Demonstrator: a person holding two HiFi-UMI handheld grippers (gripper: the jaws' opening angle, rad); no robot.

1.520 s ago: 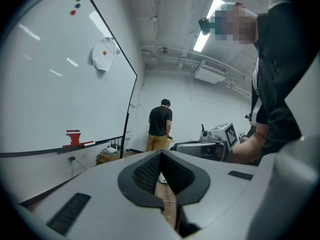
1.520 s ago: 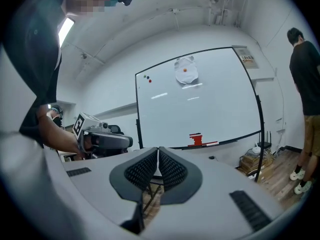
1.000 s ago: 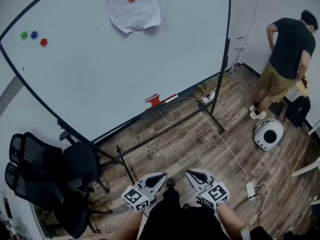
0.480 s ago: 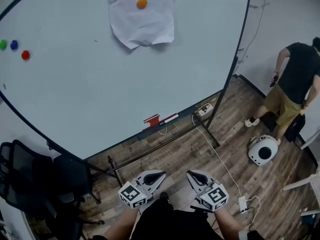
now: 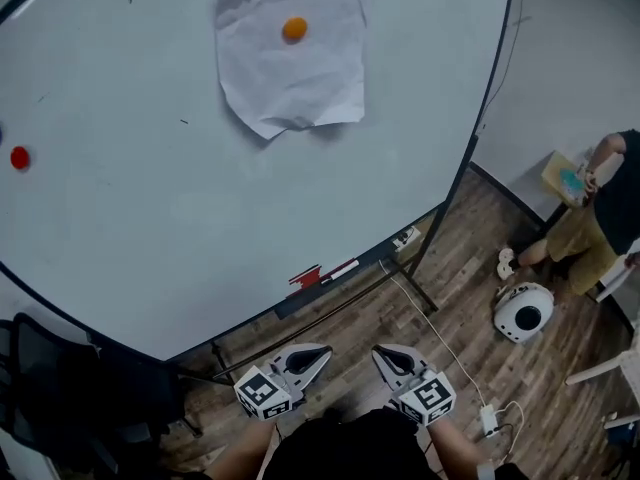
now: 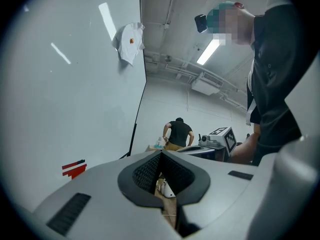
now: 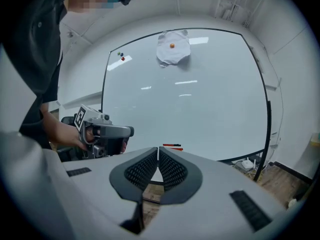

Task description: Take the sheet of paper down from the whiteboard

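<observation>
On the whiteboard (image 5: 200, 218), paper (image 5: 300, 83) hangs (under an orange magnet (image 5: 294, 29)).

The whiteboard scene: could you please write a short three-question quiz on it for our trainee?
1. True or false: the sheet of paper is already off the whiteboard.
2. What colour is the magnet pinning the sheet? A) orange B) green C) black
3. Fill in: the left gripper and the right gripper both have their jaws ____, with nothing held.
Key: 1 false; 2 A; 3 shut.
</observation>
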